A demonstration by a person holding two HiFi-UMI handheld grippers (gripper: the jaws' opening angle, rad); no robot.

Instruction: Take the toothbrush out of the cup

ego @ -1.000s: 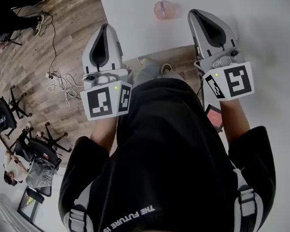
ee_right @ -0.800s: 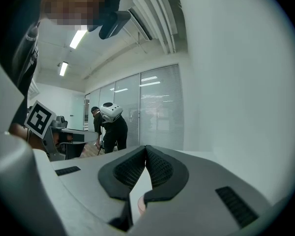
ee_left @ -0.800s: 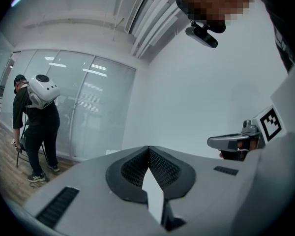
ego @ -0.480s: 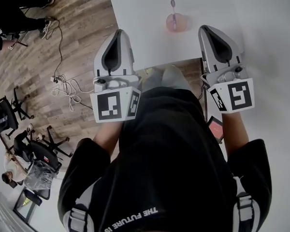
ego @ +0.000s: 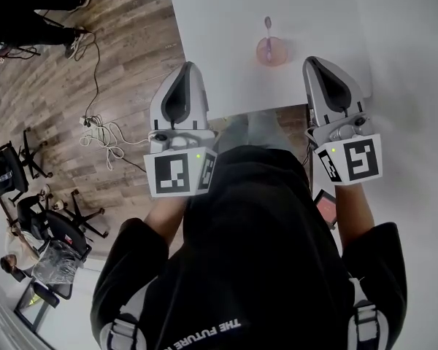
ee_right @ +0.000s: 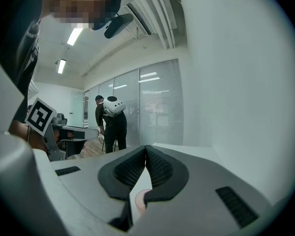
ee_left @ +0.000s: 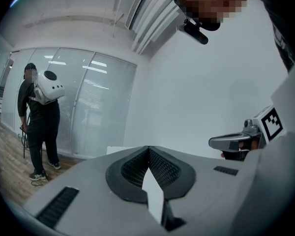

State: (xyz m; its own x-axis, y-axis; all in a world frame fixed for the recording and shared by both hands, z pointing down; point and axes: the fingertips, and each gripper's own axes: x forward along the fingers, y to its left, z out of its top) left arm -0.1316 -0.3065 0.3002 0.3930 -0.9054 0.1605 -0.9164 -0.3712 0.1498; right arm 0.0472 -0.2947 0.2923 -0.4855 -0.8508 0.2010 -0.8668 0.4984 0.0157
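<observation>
The pink cup (ego: 271, 52) stands on the desk (ego: 219, 20) close to its near edge, with the toothbrush (ego: 269, 25) standing in it. The left hand-held gripper (ego: 188, 67) and right hand-held gripper (ego: 312, 61) are both pressed together and empty, near the cup. A jaw arriving unopened could tip the cup, which is probably light, or push it off the edge.

Pink cup (ego: 272, 52) upright on white table (ego: 219, 35), seemingly purple-headed toothbrush (ego: 269, 26) inside
</observation>
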